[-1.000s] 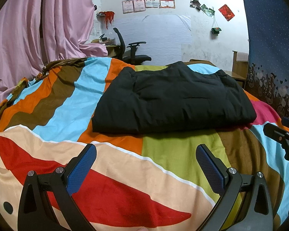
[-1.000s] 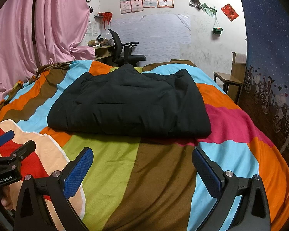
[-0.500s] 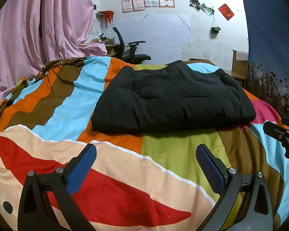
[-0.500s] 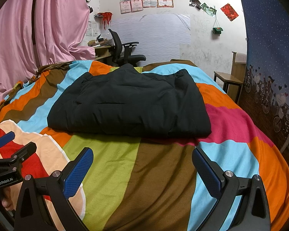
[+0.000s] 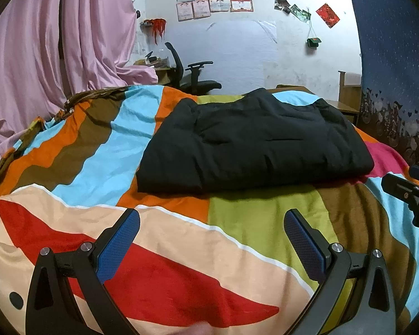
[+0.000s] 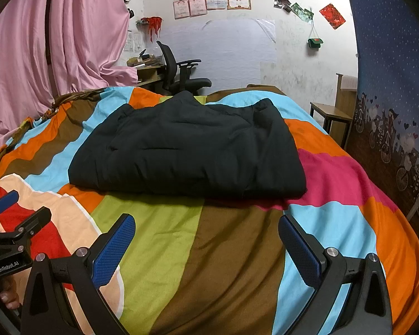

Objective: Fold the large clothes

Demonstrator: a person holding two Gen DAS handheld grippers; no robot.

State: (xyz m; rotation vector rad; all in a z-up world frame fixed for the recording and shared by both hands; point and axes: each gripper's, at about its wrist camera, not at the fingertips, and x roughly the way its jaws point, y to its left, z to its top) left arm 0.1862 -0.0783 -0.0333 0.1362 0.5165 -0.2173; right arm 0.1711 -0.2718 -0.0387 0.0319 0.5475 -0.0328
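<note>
The black garment (image 5: 254, 142) lay folded, apparently finished, in the middle of the striped bedspread (image 5: 103, 162). The left gripper (image 5: 211, 233) and right gripper (image 6: 206, 231) hovered near it, fingers apart, holding nothing.

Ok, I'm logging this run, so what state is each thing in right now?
black garment: folded into a thick rectangle, lying flat on the bed, untouched.
left gripper: open, empty, above the bedspread short of the garment.
right gripper: open, empty, also short of the garment.
striped bedspread: spread out, lightly wrinkled.
office chair: upright, unoccupied.
</note>
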